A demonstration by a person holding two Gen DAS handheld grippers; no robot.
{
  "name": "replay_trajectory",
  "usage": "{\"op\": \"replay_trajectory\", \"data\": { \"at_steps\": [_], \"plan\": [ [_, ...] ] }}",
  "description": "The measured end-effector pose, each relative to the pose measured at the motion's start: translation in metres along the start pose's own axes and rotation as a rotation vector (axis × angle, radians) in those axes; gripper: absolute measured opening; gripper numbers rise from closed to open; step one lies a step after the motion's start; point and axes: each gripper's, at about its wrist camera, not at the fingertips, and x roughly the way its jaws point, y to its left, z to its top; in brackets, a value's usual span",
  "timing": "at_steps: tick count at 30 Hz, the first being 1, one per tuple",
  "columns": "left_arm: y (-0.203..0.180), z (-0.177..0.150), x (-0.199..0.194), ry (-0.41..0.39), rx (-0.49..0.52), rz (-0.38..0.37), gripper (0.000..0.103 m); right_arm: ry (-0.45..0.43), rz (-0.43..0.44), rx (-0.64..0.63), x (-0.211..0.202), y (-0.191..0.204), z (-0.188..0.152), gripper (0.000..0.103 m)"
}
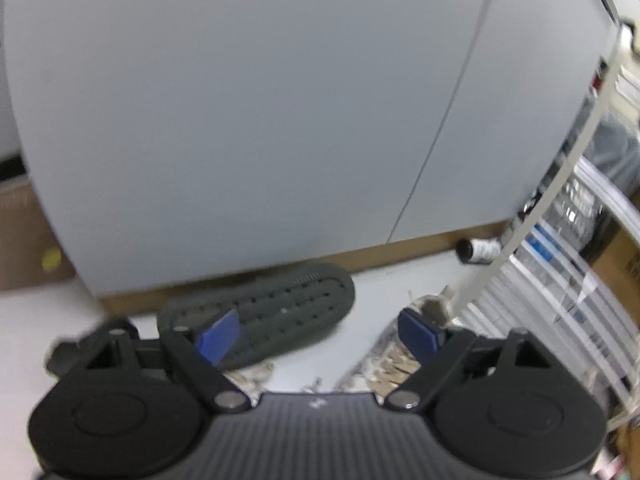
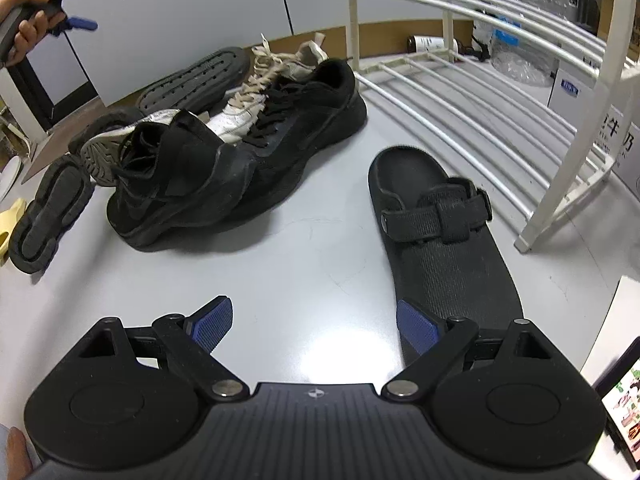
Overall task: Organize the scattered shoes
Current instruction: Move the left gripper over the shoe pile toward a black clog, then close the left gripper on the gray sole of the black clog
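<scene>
Right gripper (image 2: pixel 316 326) low over grey floor (image 2: pixel 320 264), jaws spread wide, nothing between blue pads. Black strap sandal (image 2: pixel 436 236) lies upright just ahead, heel touching right pad, beside white shoe rack (image 2: pixel 472 80). Pile ahead-left: black sneakers (image 2: pixel 240 152) over white lace-up sneaker (image 2: pixel 244 114), grey slipper (image 2: pixel 192 80) sole-up behind.

Left gripper (image 1: pixel 318 334) also wide open, empty, facing grey cabinet (image 1: pixel 260 120); blurred view, same upturned slipper seems just beyond left pad. Hand (image 2: pixel 28 24) holds it aloft.
</scene>
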Motion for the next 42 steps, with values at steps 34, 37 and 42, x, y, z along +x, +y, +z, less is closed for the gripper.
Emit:
{"op": "replay_trajectory", "data": {
  "at_steps": [34,37,42],
  "plan": [
    [-0.036,-0.022,0.221,0.093,0.389,0.060,0.103,0.125,0.016,-0.056,0.054,0.005,0.022,0.093],
    [-0.042,-0.022,0.232,0.105,0.448,0.076,0.103,0.134,0.013,-0.046,0.063,0.000,0.025,0.092],
    [-0.047,-0.019,0.247,0.097,0.452,0.099,0.103,0.143,0.009,-0.045,0.074,-0.004,0.029,0.092]
  ]
}}
